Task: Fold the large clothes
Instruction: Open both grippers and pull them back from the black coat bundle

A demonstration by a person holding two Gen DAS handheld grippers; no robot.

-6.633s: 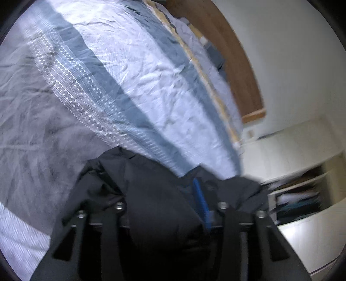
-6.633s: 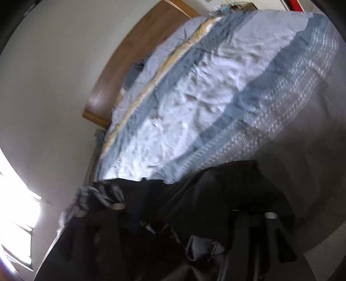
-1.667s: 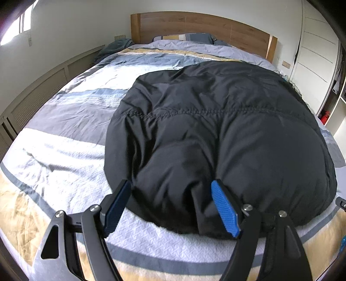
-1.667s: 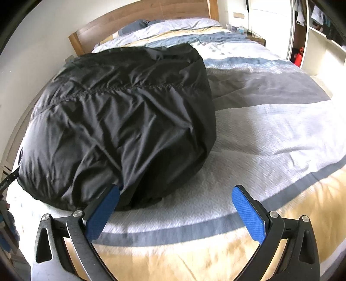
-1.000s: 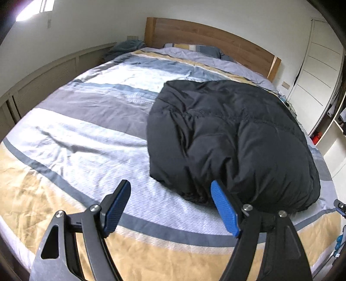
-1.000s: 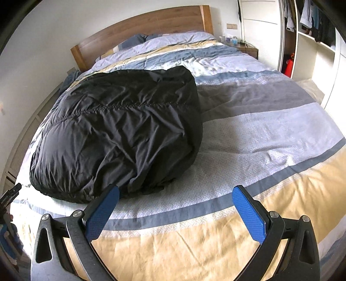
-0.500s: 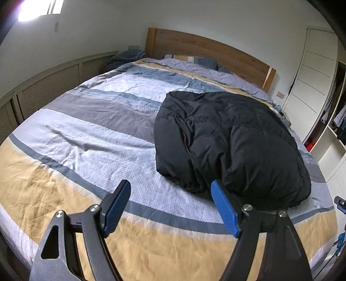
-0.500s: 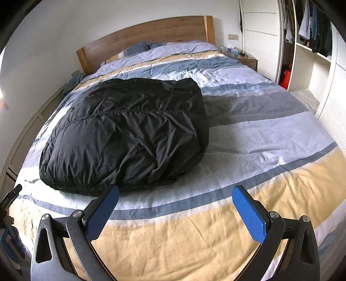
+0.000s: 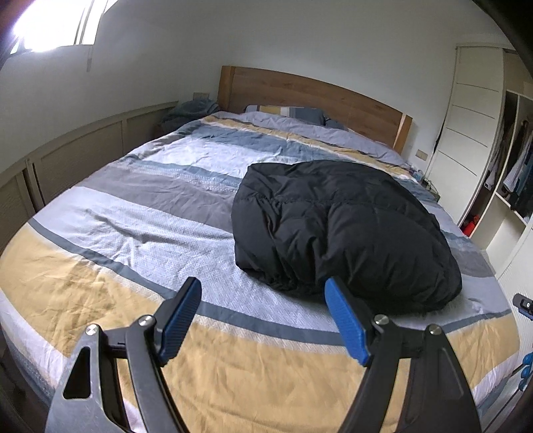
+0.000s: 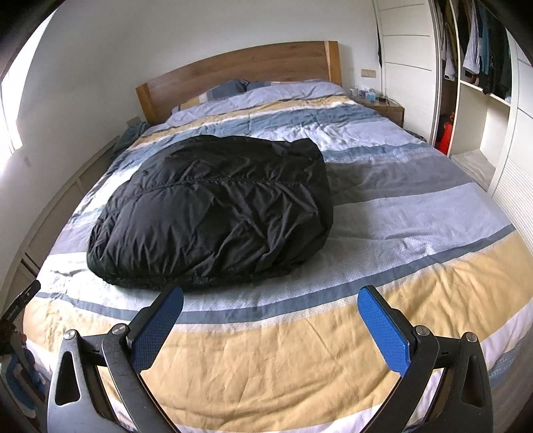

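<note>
A puffy black quilted down jacket lies folded into a thick bundle on the striped blue, grey and yellow bed cover. It sits ahead of both tools, apart from them. The left hand-held gripper and right hand-held gripper are spread wide, holding nothing. Only the right view shows the wooden bedside table; only the left shows the window.
</note>
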